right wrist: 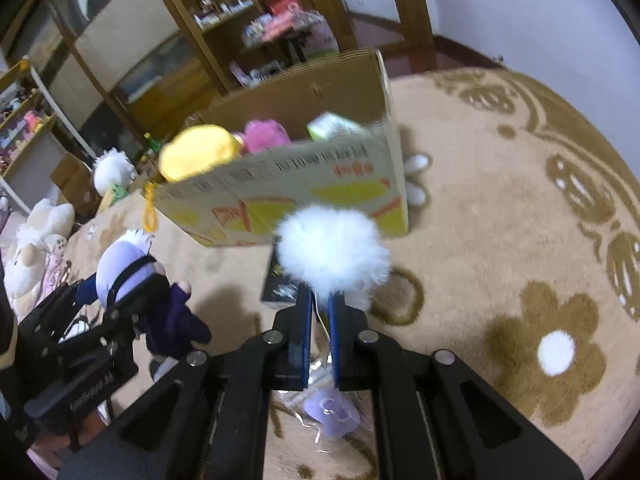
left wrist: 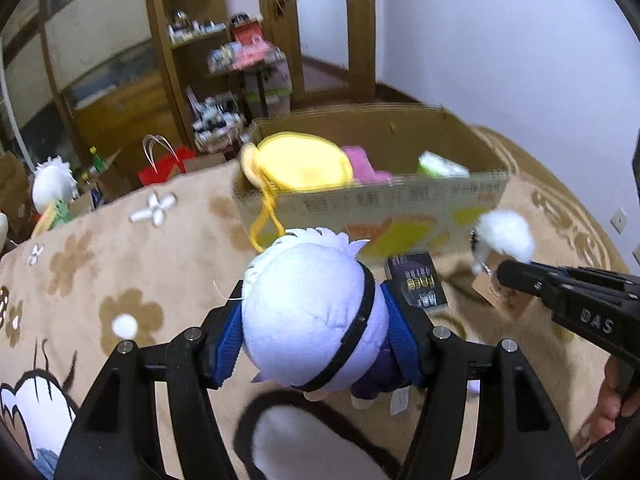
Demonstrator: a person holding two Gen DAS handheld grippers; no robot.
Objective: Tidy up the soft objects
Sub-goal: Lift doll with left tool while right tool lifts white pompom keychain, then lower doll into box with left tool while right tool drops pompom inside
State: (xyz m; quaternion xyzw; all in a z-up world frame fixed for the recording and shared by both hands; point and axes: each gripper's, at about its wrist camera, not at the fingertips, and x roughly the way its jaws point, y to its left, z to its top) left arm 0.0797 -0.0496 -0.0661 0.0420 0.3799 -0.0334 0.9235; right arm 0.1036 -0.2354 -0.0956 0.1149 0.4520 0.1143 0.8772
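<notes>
1. Nearest on the left side: left gripper [left wrist: 316, 344] clamped across the round pale head of a plush doll [left wrist: 312, 316], blue pads pressed in at both sides, purple body and feet dangling below. Jaws fairly wide, spread by the head's bulk. Held above the flowered blanket [left wrist: 120, 264], short of the box.
2. Nearest on the right side: right gripper [right wrist: 320, 312] nearly closed, pinching the base of a white pompom [right wrist: 334, 256], with only a narrow gap between the pads. Tags and a lilac charm [right wrist: 332, 412] hanging beneath in clear wrapping.
3. Likely slip on the left: smooth, rounded, compressible head, squeezed near its widest part, so could squirt out or roll between the pads on a quick swing.
4. Likely slip on the right: grip mostly on fluff and a thin stem, so could pull free; dangling tags could catch on the box edge.
5. A little farther: small dark packet [left wrist: 416, 284] lying on the blanket at the foot of the box, beneath the carrying path.
6. Farther: cardboard box [left wrist: 400, 208] already holding a yellow plush [left wrist: 304, 164], a pink plush [left wrist: 364, 164] and a green-white item [left wrist: 440, 166]. Risk of striking the near wall or dropping short if released too early; yellow cord draped over the front could tangle.
7. Farthest: another white-haired doll [left wrist: 54, 184] beyond the blanket's edge, not yet collected.
</notes>
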